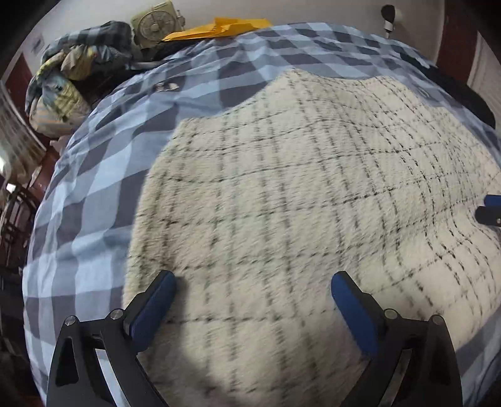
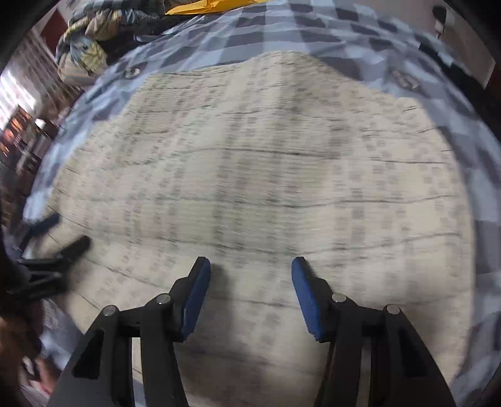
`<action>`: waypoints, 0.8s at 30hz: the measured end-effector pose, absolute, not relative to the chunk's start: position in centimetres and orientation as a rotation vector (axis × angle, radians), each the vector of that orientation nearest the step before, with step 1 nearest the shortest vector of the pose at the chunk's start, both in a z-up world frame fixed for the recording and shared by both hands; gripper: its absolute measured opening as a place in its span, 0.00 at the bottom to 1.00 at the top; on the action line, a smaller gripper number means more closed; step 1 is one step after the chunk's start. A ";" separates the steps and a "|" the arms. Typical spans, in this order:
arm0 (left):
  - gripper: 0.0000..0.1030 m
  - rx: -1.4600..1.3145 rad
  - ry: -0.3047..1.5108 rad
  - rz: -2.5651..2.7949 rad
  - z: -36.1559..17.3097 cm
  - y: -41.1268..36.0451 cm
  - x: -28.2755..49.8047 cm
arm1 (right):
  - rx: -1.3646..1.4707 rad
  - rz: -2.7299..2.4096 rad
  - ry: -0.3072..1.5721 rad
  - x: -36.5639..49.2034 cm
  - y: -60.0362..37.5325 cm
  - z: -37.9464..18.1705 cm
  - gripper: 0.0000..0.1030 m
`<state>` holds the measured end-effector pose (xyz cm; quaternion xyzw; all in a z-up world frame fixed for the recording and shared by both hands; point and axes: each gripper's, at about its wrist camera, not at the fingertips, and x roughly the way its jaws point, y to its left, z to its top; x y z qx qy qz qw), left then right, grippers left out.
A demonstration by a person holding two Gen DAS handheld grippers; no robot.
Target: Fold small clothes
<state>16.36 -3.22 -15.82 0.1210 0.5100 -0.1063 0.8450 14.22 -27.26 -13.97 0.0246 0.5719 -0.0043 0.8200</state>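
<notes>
A cream, fuzzy garment with thin black check lines lies spread flat on a bed covered by a blue, grey and white checked sheet. In the left wrist view the garment fills the middle and runs out toward 3 o'clock, with the sheet showing around it from 7 o'clock up past 12 o'clock.

The left claw points steeply down at the garment's near part, its blue-padded fingers spread wide apart with only flat cloth showing in the gap; whether the tips touch the fabric cannot be told. The right claw likewise aims down over the garment, its blue pads standing partly apart with nothing clamped between them. Seen from the right wrist, which is blurred, the left claw's dark fingers appear at 9 o'clock at the garment's edge.

At 11 o'clock in the left wrist view, beyond the bed, sits a heap of crumpled patterned bedding, and beside it, toward 12 o'clock, a beige box fan and some flat yellow-orange envelopes.
</notes>
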 end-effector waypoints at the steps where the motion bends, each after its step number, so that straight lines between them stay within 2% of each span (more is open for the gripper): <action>1: 0.98 0.245 1.084 -0.219 -15.7 -2.6 16.2 | 0.015 -0.032 1.219 13.7 -27.7 -13.8 0.48; 3: 1.00 0.220 1.108 -0.180 -15.4 -0.9 16.3 | -0.089 -0.127 1.221 12.8 -29.8 -13.7 0.48; 7: 1.00 0.034 1.200 -0.153 -14.6 2.5 16.8 | 0.015 -0.161 1.225 10.4 -34.8 -13.2 0.48; 10: 0.99 -0.044 1.182 -0.105 -11.9 2.9 17.5 | 0.137 -0.240 1.222 9.8 -37.0 -11.7 0.48; 13: 0.99 -0.133 1.141 -0.184 -9.0 1.0 19.3 | 0.322 -0.178 1.159 10.9 -37.0 -9.4 0.48; 16: 1.00 -0.143 1.096 -0.275 -7.4 -2.8 22.5 | 0.358 -0.079 1.132 14.3 -33.1 -7.8 0.48; 20: 1.00 -0.129 1.125 -0.301 -8.6 -7.5 26.6 | 0.357 0.039 1.147 20.5 -28.4 -7.7 0.49; 24: 1.00 -0.115 1.163 -0.297 -11.6 -9.4 29.7 | 0.499 0.082 1.186 24.7 -28.1 -11.1 0.49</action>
